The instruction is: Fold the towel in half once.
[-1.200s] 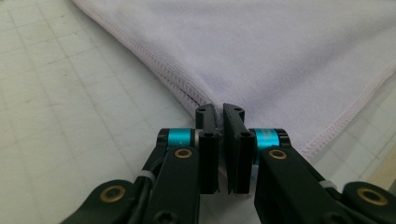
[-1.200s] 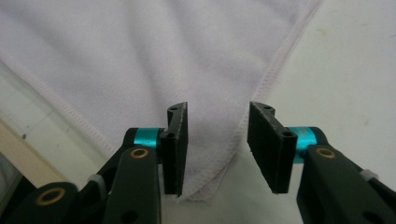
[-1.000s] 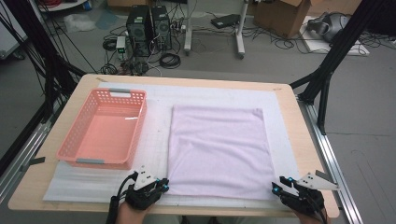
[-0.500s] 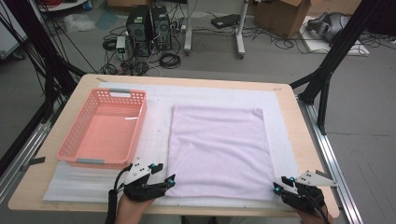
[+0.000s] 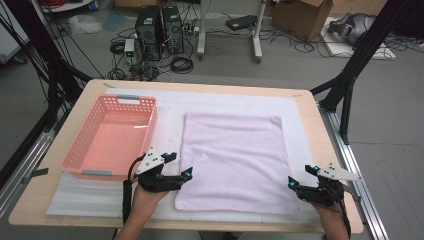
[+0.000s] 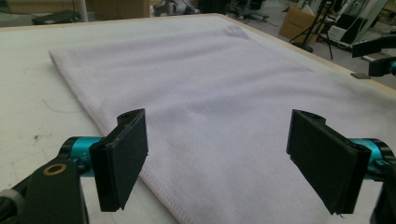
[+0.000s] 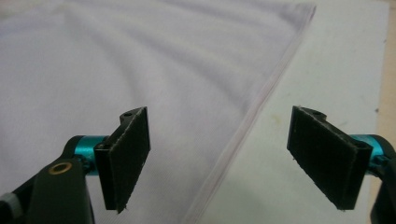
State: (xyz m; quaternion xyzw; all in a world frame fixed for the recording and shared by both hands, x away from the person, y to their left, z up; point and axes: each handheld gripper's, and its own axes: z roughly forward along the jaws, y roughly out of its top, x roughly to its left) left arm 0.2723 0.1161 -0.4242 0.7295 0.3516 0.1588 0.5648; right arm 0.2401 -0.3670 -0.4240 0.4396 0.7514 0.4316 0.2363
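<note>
The towel (image 5: 235, 162) lies flat and spread in the middle of the white mat (image 5: 90, 192), just right of the pink basket (image 5: 112, 135), w/ its near edge toward the person. Left gripper (image 5: 186, 175) hovers at the towel's near-left corner; right gripper (image 5: 292, 184) at its near-right corner. Both sets of jaws have just been opening and stand wide, nothing pinched; in the gripper views the cloth lies below the pads, not between them. Looks like the towel has just been laid down, w/ a fold prob. next. To do that well: drop each gripper low at its corner, slide the lower pad under the hem, pinch both corners evenly, then lift both together so the cloth doesn't skew or drag toward the basket.
</note>
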